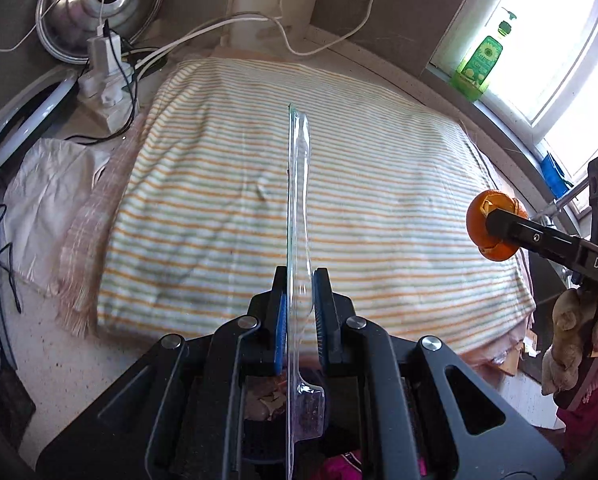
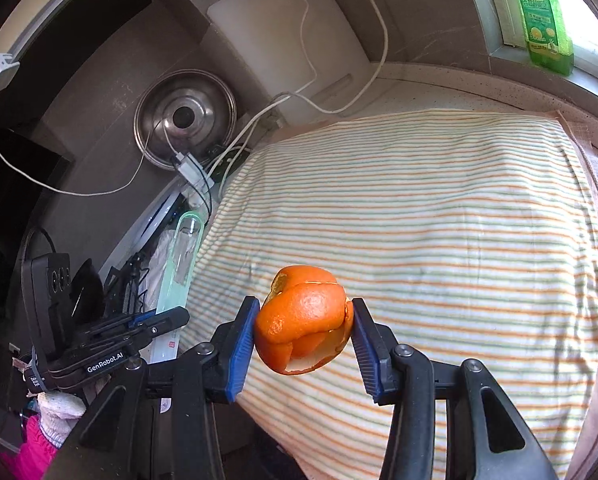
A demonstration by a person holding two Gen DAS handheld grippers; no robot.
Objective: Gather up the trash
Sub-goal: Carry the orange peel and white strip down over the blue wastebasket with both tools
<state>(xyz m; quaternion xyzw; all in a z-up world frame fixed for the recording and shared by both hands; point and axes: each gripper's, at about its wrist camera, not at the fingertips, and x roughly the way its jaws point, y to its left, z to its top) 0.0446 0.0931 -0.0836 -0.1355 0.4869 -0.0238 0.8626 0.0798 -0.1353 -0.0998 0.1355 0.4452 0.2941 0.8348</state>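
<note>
The orange peel point(image 2: 305, 318) is pinched between the right gripper point(image 2: 303, 332)'s fingers, above the striped cloth point(image 2: 439, 220) on the counter point(image 1: 59, 360). The left gripper point(image 1: 299, 312) clamps a clear plastic package point(image 1: 297, 208) edge-on.

My left gripper point(image 1: 299, 312) body hides the near end of the clear plastic packaging point(image 1: 297, 208); what lies below it stays dim. The orange peel point(image 2: 305, 320) covers part of the striped cloth point(image 2: 439, 220). Green bottle point(image 2: 543, 20) top cut off by the frame edge, its label too small to read.
</note>
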